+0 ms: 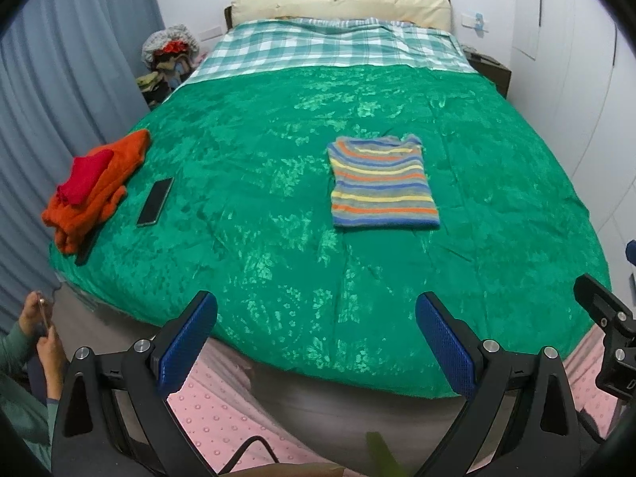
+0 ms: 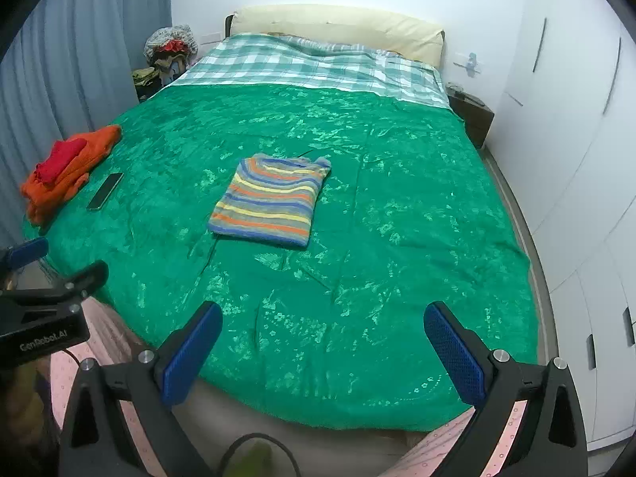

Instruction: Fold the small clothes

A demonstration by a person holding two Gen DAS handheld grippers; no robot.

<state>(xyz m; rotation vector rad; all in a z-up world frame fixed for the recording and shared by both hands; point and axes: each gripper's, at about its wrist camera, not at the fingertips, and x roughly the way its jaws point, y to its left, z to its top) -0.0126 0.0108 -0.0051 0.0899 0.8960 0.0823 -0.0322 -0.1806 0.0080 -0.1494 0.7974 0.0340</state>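
A folded striped sweater [image 1: 382, 183] [image 2: 270, 200] lies flat near the middle of the green bedspread [image 1: 278, 238] [image 2: 377, 258]. At the bed's left edge sits a pile of orange and red clothes [image 1: 93, 187] [image 2: 63, 169]. My left gripper [image 1: 316, 342] is open, held back over the foot of the bed with nothing between its blue pads. My right gripper [image 2: 324, 351] is also open and empty, well short of the sweater. Part of the left gripper's body [image 2: 43, 310] shows at the left of the right wrist view.
A black phone [image 1: 155, 201] [image 2: 105, 190] lies beside the orange pile. A person's hands [image 1: 43, 330] hold a phone at lower left. Checked bedding [image 1: 330, 45] and a cream pillow [image 1: 342, 0] lie at the head. White wardrobes [image 2: 576, 139] line the right; grey curtains [image 1: 59, 79] the left.
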